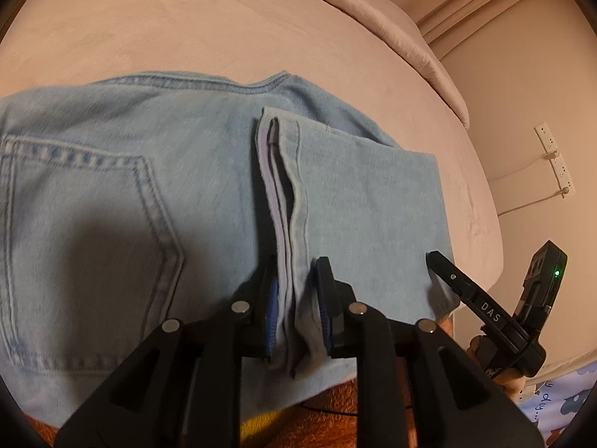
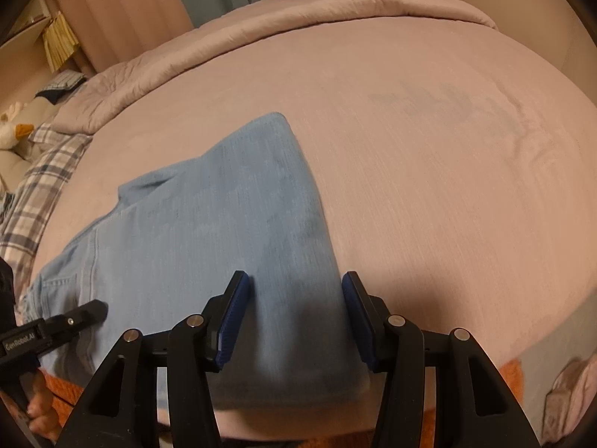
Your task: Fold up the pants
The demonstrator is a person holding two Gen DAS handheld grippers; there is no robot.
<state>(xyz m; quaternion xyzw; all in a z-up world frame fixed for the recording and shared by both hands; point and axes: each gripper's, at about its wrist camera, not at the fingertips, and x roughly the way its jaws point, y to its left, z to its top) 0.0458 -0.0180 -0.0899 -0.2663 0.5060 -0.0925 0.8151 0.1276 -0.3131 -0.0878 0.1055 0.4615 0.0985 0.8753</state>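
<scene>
One pair of folded jeans (image 1: 156, 186) lies on one pink bed (image 1: 186, 30). Left gripper (image 1: 296, 306): two fingers narrowly parted around hem layers. Right gripper (image 2: 294, 321), at 3 o'clock: two fingers wide, straddling the fold.

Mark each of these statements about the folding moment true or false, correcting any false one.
1. The jeans lie on a pink bed cover. True.
2. The left claw has a folded hem edge between its pads. True.
3. The right claw is clamped shut on a sock. False: it is open, straddling the jeans' folded end.
4. The jeans are dark black. False: light blue denim.
5. A back pocket shows. True.
</scene>
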